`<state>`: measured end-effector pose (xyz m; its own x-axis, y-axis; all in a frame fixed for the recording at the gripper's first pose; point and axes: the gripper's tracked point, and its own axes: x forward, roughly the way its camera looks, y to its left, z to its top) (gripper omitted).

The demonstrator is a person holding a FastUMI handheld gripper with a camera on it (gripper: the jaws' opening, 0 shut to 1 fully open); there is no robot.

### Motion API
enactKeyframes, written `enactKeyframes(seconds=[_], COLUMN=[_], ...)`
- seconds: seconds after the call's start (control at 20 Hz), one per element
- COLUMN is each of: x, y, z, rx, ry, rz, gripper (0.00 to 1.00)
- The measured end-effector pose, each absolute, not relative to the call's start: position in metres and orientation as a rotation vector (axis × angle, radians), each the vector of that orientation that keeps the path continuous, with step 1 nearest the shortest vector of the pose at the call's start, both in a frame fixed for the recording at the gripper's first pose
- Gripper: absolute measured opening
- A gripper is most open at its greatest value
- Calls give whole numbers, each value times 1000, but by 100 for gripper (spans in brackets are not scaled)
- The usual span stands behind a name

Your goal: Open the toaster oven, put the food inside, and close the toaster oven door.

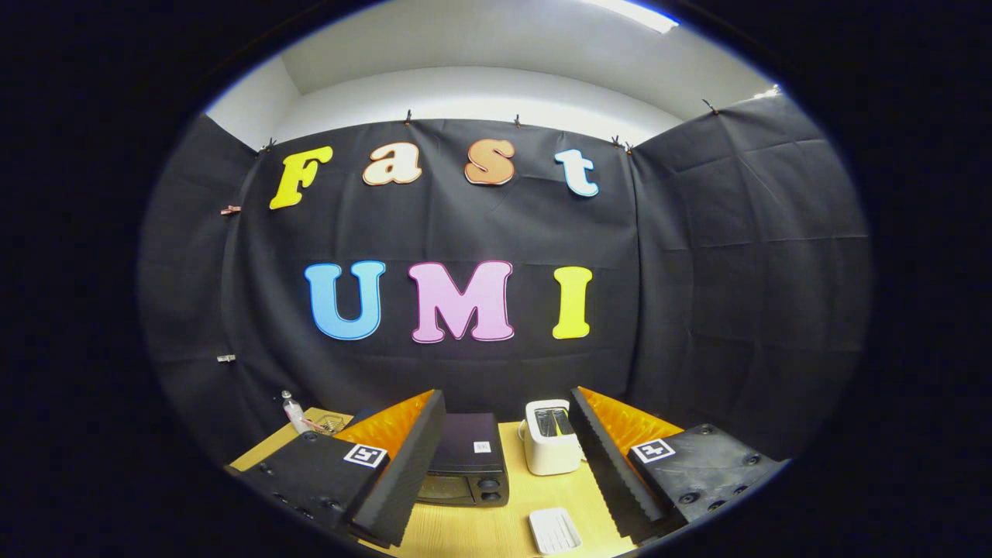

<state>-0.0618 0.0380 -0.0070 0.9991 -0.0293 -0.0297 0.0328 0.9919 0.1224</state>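
Gripper (504, 473) high above wooden table (496, 531), fingers spread wide, empty. Toaster oven (465, 465) ahead between fingers, door seemingly shut; contents unseen. White pop-up toaster (549, 438) beside it, white dish (555, 531) nearer. Stage unclear; any approach: descend level, keep clear of pop-up toaster.

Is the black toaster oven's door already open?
No: the black toaster oven on the wooden table has its door shut, and the open gripper hovers above it, holding nothing.

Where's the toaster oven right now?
On the wooden table, ahead between the open gripper fingers, nearer the left one, door shut; a white toaster stands to its right.
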Motion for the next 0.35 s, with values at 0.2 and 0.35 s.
enactKeyframes(seconds=[0.2, 0.35], x=[-61, -62], y=[39, 40], z=[-3, -1], rx=[113, 103], ry=[17, 7], rz=[-31, -28], gripper=[98, 98])
